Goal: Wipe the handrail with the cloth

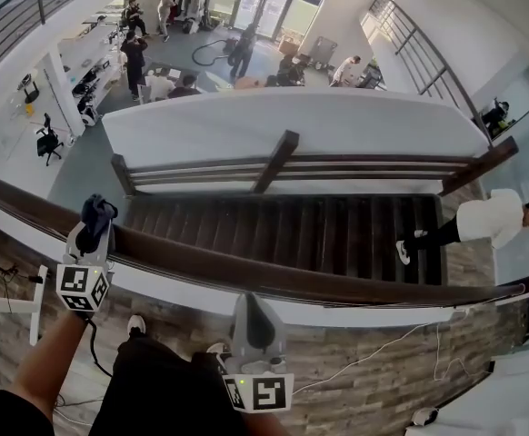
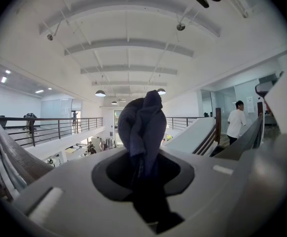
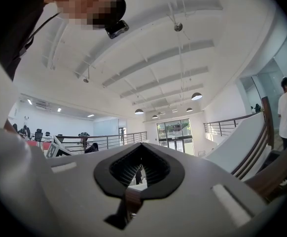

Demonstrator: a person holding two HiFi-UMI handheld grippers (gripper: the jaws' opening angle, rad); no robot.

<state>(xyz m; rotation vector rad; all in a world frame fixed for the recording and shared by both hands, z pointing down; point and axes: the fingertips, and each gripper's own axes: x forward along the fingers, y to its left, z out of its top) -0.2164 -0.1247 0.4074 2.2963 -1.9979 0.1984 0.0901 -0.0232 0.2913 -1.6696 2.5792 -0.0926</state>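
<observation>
**Q:** Item one, the cloth (image 2: 142, 125): where is it entered?

**A:** Dark blue and bunched, it is gripped in the left claw (image 2: 143, 171), whose jaws are closed on it. In the head view it is seen at the left stretch of the handrail (image 1: 337, 284), over the top edge. Contact cannot be confirmed.

**Q:** Item two, the right claw (image 3: 139, 174)?

**A:** The jaws are drawn together and nothing is gripped. It is held on the person's side of the handrail, just beside its middle.

**Q:** Which step is recorded?

**A:** A wiping pass is judged to be in hand, placed toward the left end of the handrail. No stretch can be read as wiped or unwiped.

**Q:** What is called for next?

**A:** The cloth is to be pressed onto the rail top and drawn along the slope to the right, with even pressure. The grip on the cloth is to be kept closed, and the right claw is to be kept out of the path.
</observation>
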